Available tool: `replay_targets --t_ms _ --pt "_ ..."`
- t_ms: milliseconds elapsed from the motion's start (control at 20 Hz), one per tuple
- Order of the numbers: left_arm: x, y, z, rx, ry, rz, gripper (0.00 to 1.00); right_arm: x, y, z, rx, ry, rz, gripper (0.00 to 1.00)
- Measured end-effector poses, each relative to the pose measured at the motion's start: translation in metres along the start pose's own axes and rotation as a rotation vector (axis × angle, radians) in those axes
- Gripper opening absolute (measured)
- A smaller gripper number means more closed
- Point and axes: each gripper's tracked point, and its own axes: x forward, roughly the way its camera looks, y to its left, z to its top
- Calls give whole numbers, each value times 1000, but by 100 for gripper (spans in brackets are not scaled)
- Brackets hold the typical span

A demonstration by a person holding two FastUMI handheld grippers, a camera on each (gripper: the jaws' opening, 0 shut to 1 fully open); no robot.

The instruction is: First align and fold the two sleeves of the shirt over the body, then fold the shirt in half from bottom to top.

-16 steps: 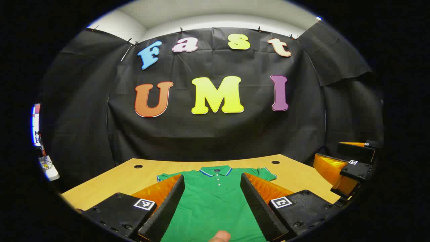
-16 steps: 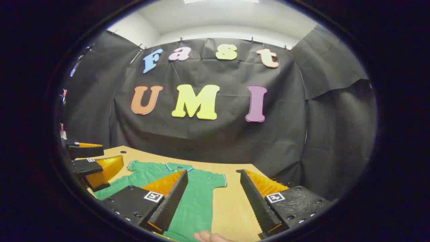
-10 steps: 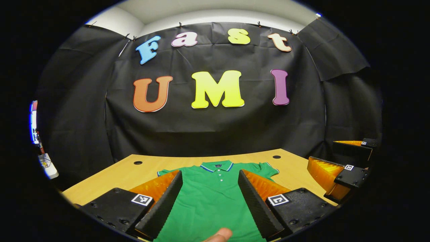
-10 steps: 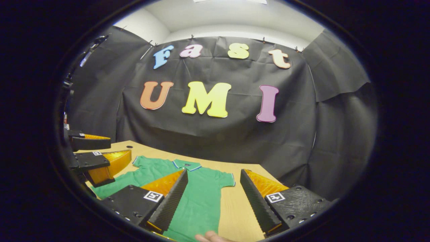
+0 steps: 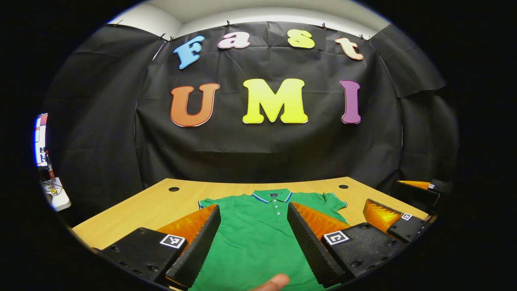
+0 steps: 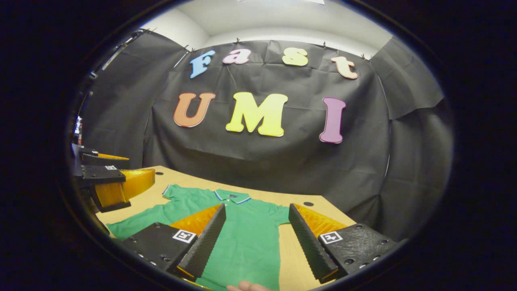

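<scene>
Shirt (image 5: 258,238) lies flat and face up on the table (image 5: 149,206), collar away from the tongs and both sleeves spread out, so no fold has begun. Over the last second both cameras have tipped down and crept forward: more of the shirt now shows between the fingers, and in the left gripper view the collar has slid a little to the right. The left gripper (image 5: 252,242) hangs over the shirt's body, jaws wide apart and holding nothing; the right gripper (image 6: 256,238) is likewise wide open and empty, ahead of it the shirt's right edge and the bare table beside it. Each gripper also shows at the side of the other's view. How high they hang above the cloth is hard to judge through the fisheye. I take this as the approach to the sleeves, with all folding still to do.
</scene>
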Motion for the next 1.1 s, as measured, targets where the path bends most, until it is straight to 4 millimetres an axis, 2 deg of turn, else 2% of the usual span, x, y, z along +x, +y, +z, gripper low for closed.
replay_targets --t_ms 100,250,450,550,650,700,900,950,1000,1100 --pt "2 0 -2 -4 6 -4 100 8 1 -9 -11 22 -5 97" --pt "3 3 -4 4 8 4 100 30 -9 -9 -52 17 -36 97" --pt "11 1 -11 -13 20 0 100 74 -47 -4 -107 9 -103 96" --pt "14 1 -15 -19 25 14 100 106 -74 4 -136 3 -135 96" --pt "17 -3 -20 -11 26 18 100 138 -100 -1 -120 37 -164 95" --pt "19 -7 -22 -7 28 11 100 154 -108 -8 -83 74 -167 97" --pt "27 -18 -39 6 65 -14 100 209 -129 -42 102 206 -171 95" --pt "28 -22 -42 7 74 -20 100 224 -135 -55 112 243 -180 97" --pt "29 -23 -45 8 81 -22 100 238 -141 -71 110 296 -183 95" --pt "31 -25 -50 9 94 -27 100 254 -145 -104 145 399 -176 95"
